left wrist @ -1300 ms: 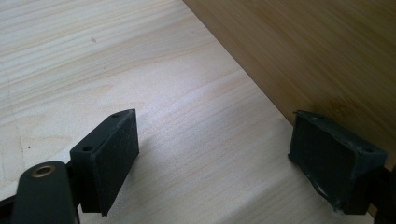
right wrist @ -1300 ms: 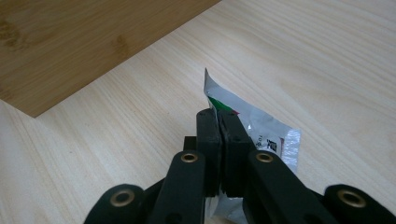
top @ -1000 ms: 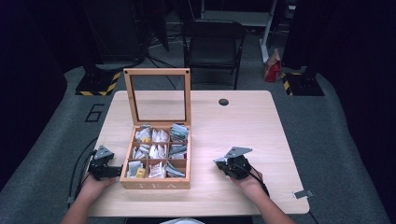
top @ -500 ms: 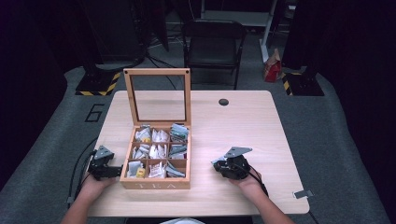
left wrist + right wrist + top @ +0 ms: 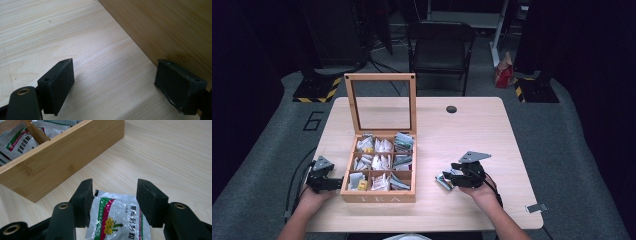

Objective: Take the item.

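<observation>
A wooden tea box point(image 5: 379, 197) stands open on the table, its glass lid point(image 5: 380, 100) upright and its compartments full of sachets point(image 5: 382, 162). Right of the box, a silver sachet point(image 5: 117, 220) with a red stripe and a yellow flower lies flat on the table point(image 5: 472, 125). My right gripper point(image 5: 112, 195) straddles this sachet point(image 5: 442, 181); its jaws have just been opening and the pads stand apart from it. My left gripper point(image 5: 115, 82) rests open on the table beside the box's left wall point(image 5: 162, 30), with nothing between its pads. In the high view the left gripper point(image 5: 334, 182) sits at the box's front left corner.
The box's side wall point(image 5: 62, 162) lies close ahead of the right gripper point(image 5: 449, 176). A round cable hole point(image 5: 451, 109) is at the table's far edge, and a black chair point(image 5: 439, 47) stands behind it. Bare wood spreads right of the box.
The right gripper's jaws have spread apart, and the sachet now lies loose on the table between them. The left hand has stayed where it was.
</observation>
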`<state>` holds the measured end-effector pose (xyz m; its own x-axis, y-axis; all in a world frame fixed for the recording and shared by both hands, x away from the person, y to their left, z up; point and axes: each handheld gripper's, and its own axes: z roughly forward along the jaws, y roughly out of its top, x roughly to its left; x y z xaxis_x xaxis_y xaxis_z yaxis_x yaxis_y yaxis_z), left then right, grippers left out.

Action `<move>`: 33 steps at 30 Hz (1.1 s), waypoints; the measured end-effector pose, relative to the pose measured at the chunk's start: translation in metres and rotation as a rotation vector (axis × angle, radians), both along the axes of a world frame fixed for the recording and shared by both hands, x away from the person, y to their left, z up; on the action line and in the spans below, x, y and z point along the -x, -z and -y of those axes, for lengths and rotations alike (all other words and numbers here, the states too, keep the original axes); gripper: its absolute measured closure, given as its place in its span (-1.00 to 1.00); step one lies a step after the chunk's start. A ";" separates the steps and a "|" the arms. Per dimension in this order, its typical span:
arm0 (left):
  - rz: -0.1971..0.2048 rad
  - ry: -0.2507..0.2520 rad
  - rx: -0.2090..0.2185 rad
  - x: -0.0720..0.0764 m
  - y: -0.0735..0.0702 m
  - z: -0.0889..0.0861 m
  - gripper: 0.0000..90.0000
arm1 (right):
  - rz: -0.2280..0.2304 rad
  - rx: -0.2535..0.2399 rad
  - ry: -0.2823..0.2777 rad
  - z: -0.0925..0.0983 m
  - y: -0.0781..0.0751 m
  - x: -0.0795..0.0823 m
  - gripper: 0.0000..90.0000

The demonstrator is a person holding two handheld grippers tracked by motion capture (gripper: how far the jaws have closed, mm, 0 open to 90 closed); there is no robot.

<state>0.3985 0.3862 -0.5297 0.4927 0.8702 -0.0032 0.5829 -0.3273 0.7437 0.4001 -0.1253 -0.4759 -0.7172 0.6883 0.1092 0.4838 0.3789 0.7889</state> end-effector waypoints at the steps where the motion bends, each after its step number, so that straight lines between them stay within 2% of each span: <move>1: 0.000 0.000 0.000 0.000 0.000 0.000 -0.66 | -0.001 -0.001 0.009 0.000 -0.001 0.000 0.03; 7: 0.000 0.000 0.000 0.000 0.000 0.000 -0.66 | 0.017 0.002 0.024 0.008 -0.006 0.001 0.00; 11: 0.000 0.000 0.000 0.000 0.000 0.000 -0.66 | 0.024 0.023 0.050 0.014 -0.007 0.001 0.00; 18: 0.000 0.000 0.000 0.000 0.000 0.000 -0.66 | 0.040 0.025 0.082 0.023 -0.008 0.000 0.00; 25: 0.000 0.000 0.000 0.000 0.000 0.000 -0.66 | 0.047 0.019 0.129 0.033 -0.004 0.000 0.00; 33: 0.000 0.000 0.000 0.000 0.000 0.000 -0.66 | 0.035 0.023 0.151 0.040 0.004 -0.001 0.00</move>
